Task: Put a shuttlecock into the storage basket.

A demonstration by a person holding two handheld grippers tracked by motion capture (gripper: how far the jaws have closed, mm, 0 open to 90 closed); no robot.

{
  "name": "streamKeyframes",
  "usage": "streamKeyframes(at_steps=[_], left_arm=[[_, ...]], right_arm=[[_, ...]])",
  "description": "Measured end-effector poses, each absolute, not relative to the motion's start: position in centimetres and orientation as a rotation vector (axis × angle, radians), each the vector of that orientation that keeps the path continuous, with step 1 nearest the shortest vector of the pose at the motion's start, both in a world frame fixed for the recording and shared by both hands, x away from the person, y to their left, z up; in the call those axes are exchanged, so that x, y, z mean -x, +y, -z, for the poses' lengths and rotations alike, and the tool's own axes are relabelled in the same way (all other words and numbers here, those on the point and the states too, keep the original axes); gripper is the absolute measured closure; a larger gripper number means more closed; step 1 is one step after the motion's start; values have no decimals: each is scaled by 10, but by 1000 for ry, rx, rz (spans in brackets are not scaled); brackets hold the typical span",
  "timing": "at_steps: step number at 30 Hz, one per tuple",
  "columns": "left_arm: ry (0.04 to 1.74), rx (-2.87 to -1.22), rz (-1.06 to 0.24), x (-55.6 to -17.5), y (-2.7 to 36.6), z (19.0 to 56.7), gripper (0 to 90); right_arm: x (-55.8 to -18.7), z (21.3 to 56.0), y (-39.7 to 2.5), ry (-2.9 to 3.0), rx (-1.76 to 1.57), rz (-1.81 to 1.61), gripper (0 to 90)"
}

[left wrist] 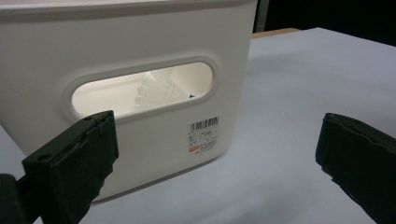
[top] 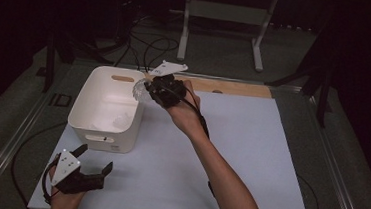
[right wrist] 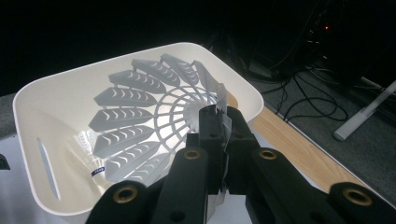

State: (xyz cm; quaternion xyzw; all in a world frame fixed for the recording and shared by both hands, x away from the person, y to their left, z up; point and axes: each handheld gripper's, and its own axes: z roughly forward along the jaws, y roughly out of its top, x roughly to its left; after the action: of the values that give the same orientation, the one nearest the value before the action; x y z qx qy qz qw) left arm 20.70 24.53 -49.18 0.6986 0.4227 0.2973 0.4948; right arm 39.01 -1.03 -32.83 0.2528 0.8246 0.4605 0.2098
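A white plastic shuttlecock [right wrist: 140, 121] hangs over the right rim of a white bin [right wrist: 28, 135], its skirt pointing into the bin. My right gripper [right wrist: 219, 121] is shut on the skirt's edge. From above, the right gripper [top: 149, 89] and shuttlecock [top: 139, 88] are at the bin's [top: 101, 140] far right corner. Another shuttlecock [top: 120, 122] lies inside the bin and shows through the handle slot as a shuttlecock [left wrist: 156, 88]. My left gripper [top: 95, 157] rests open near the table's front left, facing the bin's wall [left wrist: 140, 37] with nothing between its fingers [left wrist: 217, 149].
The bin stands at the back left of a white table board [top: 249, 154]. A wooden strip [top: 235, 88] runs along the board's far edge. Cables [top: 148, 46] and a white stand [top: 226, 12] are on the floor beyond.
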Motion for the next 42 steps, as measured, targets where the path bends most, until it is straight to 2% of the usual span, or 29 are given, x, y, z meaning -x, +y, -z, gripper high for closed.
streamKeyframes(at_steps=[42], left_arm=[[1028,-1692,-723,-207,247,492,0]], right_arm=[[-396,334,16,2327,-677,-1322,880]])
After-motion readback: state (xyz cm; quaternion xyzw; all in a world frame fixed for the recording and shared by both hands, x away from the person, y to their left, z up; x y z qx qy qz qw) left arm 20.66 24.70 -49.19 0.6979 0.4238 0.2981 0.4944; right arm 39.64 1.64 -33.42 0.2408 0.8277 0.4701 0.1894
